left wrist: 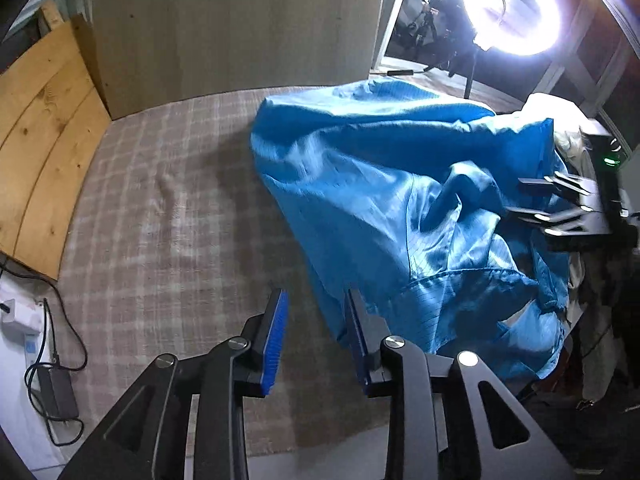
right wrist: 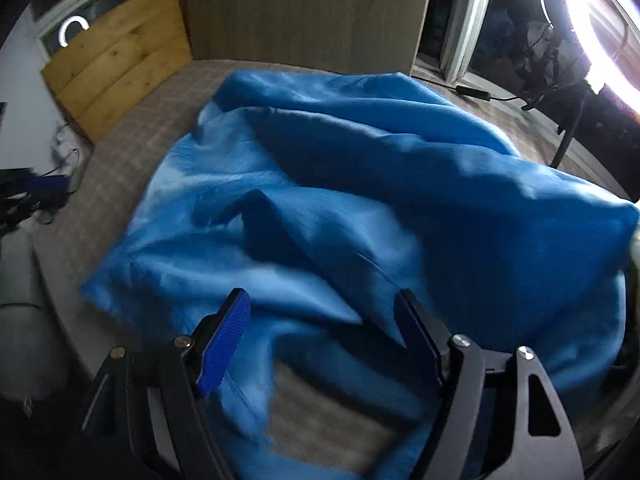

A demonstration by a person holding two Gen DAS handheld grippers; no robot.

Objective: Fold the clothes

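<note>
Blue shiny cloth garment lay crumpled on the bed with the brown checked cover, bunched toward its right side, some of it hanging over the edge. The left tool stood partly open and held nothing; the cloth edge was just beside one pad. The right tool was wide open above the folds, also without hold. Slippery cloth could slide off the edge if only one loose layer was pinched.
</note>
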